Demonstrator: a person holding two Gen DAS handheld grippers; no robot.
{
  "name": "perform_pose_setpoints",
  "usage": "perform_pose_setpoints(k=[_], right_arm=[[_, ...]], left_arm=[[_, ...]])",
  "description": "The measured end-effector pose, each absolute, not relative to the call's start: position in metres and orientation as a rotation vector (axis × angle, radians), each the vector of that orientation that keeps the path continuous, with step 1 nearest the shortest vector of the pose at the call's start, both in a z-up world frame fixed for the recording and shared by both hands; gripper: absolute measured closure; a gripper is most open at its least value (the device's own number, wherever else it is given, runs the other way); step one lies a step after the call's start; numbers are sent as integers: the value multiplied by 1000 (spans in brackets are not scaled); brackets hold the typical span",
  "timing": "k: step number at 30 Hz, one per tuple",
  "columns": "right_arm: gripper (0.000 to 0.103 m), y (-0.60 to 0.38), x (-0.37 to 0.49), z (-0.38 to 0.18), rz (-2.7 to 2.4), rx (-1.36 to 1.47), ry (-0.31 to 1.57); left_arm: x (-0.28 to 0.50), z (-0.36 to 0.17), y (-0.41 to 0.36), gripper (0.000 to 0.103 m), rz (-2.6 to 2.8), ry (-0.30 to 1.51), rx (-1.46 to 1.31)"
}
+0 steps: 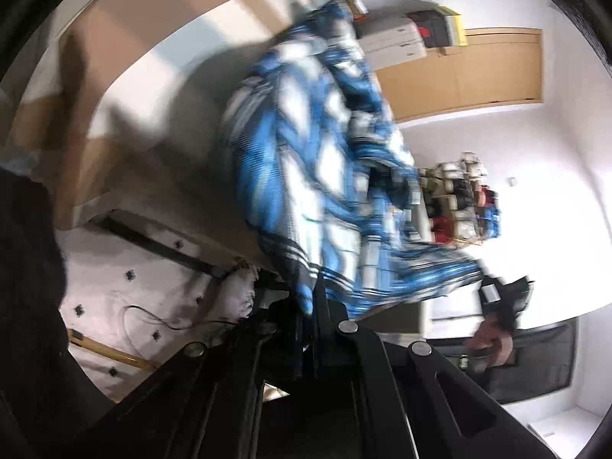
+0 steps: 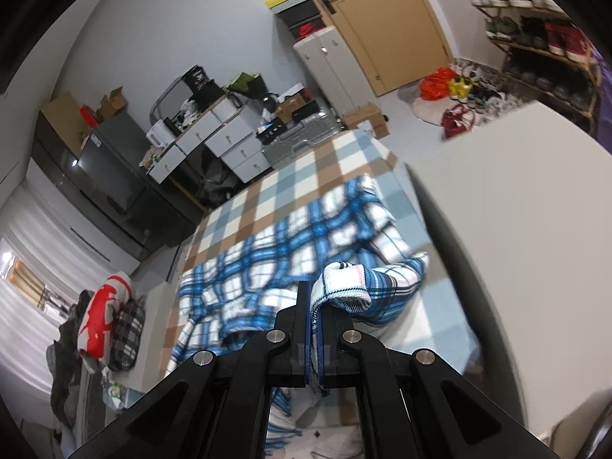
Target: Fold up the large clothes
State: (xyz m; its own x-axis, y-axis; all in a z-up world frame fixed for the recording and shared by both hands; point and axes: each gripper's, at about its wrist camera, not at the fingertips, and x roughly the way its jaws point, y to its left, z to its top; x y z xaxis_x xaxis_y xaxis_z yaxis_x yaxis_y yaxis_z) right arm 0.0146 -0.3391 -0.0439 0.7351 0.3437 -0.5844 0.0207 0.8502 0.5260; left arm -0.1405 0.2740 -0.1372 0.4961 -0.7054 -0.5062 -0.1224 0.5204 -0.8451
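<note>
- Right gripper: fingers drawn narrow and clamped on a cuffed edge of the blue plaid shirt; the pinched fabric rolls over the right finger.
- Blue plaid shirt: the remainder lies spread and wrinkled across the bed, which carries a brown, blue and white check cover. The far hem lies toward the foot edge of the bed; the held part is raised at the near edge.
- Left gripper: fingers narrow, gripping a striped hem of the same shirt; the cloth hangs bunched beyond the fingertips and is motion-blurred.
- The left wrist view is rolled sideways. A hand holding the other gripper is visible at the lower right.
- Surroundings: door, shoe rack, white drawer units.
</note>
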Motion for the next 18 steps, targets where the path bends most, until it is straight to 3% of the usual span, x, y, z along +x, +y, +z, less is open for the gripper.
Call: perform_pose_setpoints(k=[8, 18], right_arm=[[101, -366, -10, -90, 105, 609, 752], [101, -357, 123, -22, 102, 529, 825]], left_arm=[[-89, -52, 261, 103, -468, 924, -847], [60, -5, 280, 103, -337, 953, -876]])
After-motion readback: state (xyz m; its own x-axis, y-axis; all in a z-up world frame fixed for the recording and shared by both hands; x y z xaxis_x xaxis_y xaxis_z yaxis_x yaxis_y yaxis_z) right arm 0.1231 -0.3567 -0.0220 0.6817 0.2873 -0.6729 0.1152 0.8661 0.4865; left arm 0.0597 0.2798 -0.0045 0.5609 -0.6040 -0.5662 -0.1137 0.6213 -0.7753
